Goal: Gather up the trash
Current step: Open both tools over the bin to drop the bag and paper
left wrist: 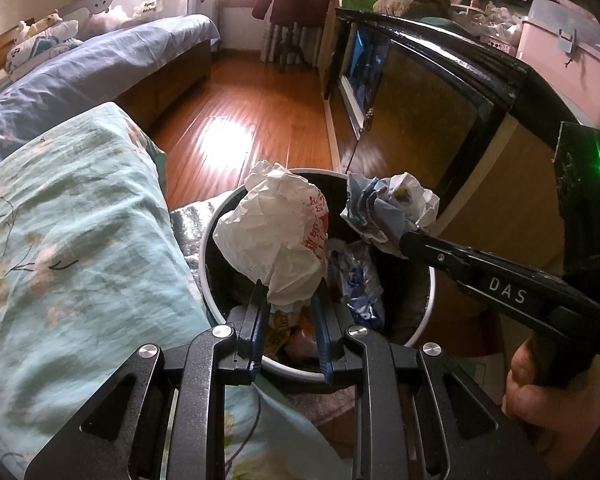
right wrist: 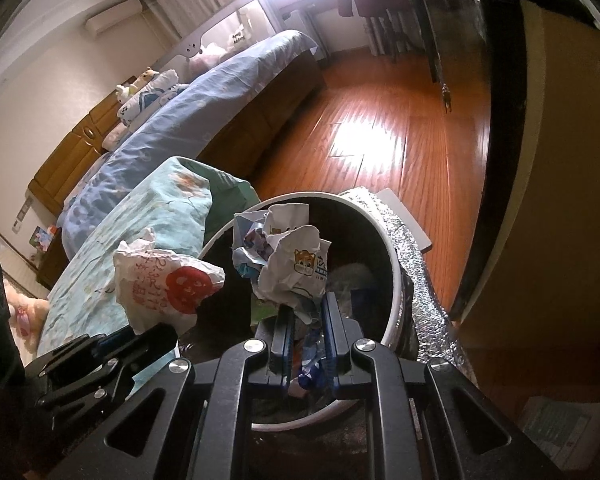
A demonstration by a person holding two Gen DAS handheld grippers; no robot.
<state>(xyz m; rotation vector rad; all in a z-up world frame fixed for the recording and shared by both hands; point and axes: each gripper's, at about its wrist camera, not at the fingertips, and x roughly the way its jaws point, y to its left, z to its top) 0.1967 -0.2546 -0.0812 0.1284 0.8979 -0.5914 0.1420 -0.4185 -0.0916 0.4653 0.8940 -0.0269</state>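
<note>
A round trash bin with a white rim [left wrist: 204, 256] [right wrist: 396, 280] stands on the floor, holding wrappers and a blue-white packet [left wrist: 360, 280]. My left gripper [left wrist: 288, 304] is shut on a crumpled white bag with red print [left wrist: 276, 236] [right wrist: 160, 284] and holds it over the bin's left side. My right gripper [right wrist: 305, 312] [left wrist: 404, 240] is shut on a crumpled white and blue paper wad [right wrist: 288, 260] [left wrist: 388, 208] and holds it over the bin's opening.
A bed with a teal floral quilt [left wrist: 68, 240] [right wrist: 140, 220] lies close on the left of the bin. A dark cabinet [left wrist: 428, 92] stands to the right. Silver foil [right wrist: 420, 280] lies beside the bin. Wooden floor [left wrist: 252, 112] stretches ahead.
</note>
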